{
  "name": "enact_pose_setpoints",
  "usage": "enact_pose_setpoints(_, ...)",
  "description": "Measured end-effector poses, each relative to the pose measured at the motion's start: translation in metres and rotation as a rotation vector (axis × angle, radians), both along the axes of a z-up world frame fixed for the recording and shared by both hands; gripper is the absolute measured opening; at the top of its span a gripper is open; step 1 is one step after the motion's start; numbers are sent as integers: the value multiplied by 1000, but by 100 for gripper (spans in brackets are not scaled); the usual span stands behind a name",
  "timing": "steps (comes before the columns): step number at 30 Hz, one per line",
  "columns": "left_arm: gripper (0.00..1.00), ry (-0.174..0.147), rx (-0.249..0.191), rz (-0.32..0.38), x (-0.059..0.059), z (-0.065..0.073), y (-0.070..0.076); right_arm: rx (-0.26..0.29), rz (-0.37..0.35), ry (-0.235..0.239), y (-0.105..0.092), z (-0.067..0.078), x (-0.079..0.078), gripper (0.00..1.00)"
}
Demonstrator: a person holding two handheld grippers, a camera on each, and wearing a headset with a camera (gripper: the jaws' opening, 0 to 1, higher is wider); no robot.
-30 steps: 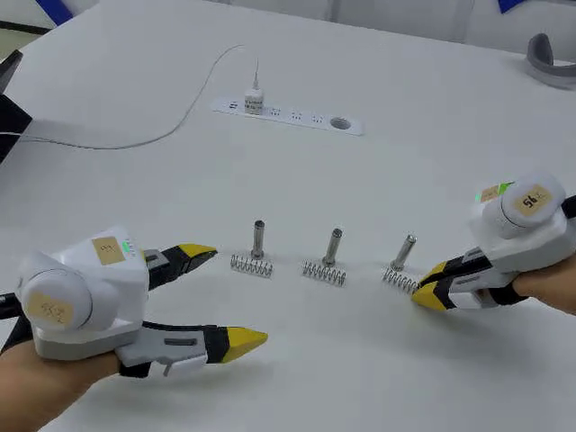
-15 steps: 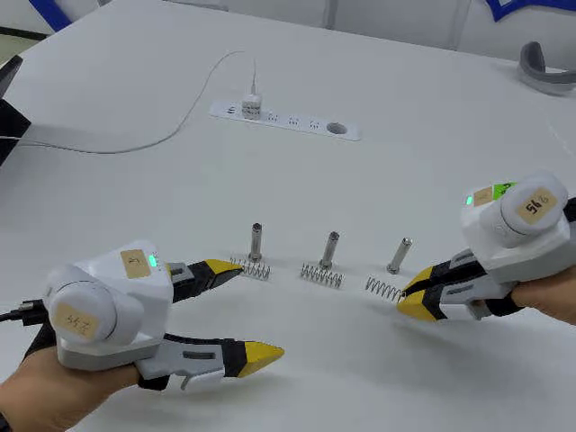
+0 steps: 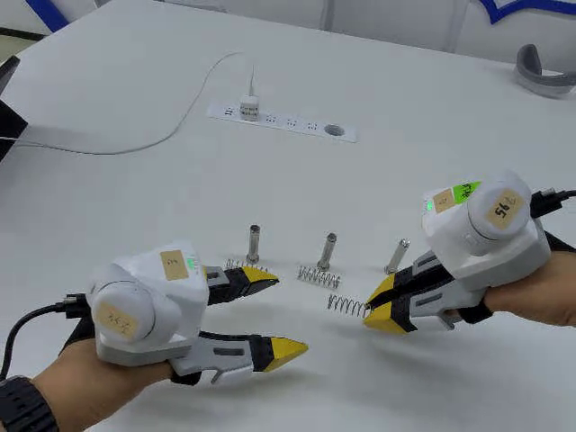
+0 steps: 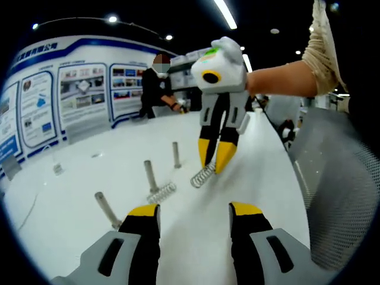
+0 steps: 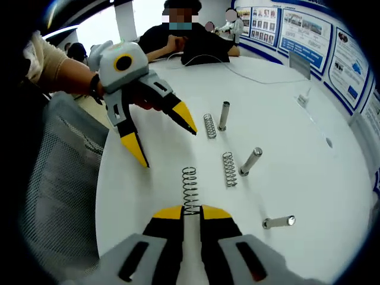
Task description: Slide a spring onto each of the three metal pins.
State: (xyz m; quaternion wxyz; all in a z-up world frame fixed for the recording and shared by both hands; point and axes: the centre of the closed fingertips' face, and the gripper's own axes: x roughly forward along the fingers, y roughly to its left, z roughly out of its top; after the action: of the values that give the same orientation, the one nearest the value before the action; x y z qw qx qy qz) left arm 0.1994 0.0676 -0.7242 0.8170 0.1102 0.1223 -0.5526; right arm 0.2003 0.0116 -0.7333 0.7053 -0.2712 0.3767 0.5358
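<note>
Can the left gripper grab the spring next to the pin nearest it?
Probably yes. The left gripper is open, and one of its fingertips sits right beside that spring with nothing between them. The pin stands on the spring's far side, out of the way.

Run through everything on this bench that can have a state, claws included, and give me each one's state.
left claw: open, empty.
right claw: shut on held spring.
held spring: clamped at one end, sticking out of the right claw.
left pin: upright, bare.
middle pin: upright, bare.
right pin: upright, bare.
left spring: lying flat beside left pin.
middle spring: lying flat beside middle pin.
power strip: one white plug inserted.
</note>
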Motion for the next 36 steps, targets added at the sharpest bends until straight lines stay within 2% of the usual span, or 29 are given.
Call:
enact_pose_setpoints(4, 42, -4, 1, -28, -2, -1, -10, -3, 30, 2, 7, 1, -3, 11)
enact_pose_setpoints(11, 32, -50, 25, -88, -8, -1, -25, -32, 77, 13, 11, -3, -11, 11)
enact_pose_setpoints(15, 27, -61, 33, -108, -9, -2, -29, -33, 83, 17, 14, -2, -14, 11)
enact_pose_setpoints(20, 20, -92, 58, -132, -12, -5, -32, -41, 99, 19, 15, -1, -17, 11)
enact_pose_setpoints(22, 18, -93, 58, -133, -11, -6, -32, -44, 102, 19, 15, 0, -17, 11)
enact_pose_setpoints(25, 14, -111, 57, -133, -11, -4, -33, -52, 110, 21, 15, 0, -19, 11)
enact_pose_setpoints(36, 12, -112, 74, -148, -13, -8, -35, -19, 115, 3, 21, 18, -22, 11)
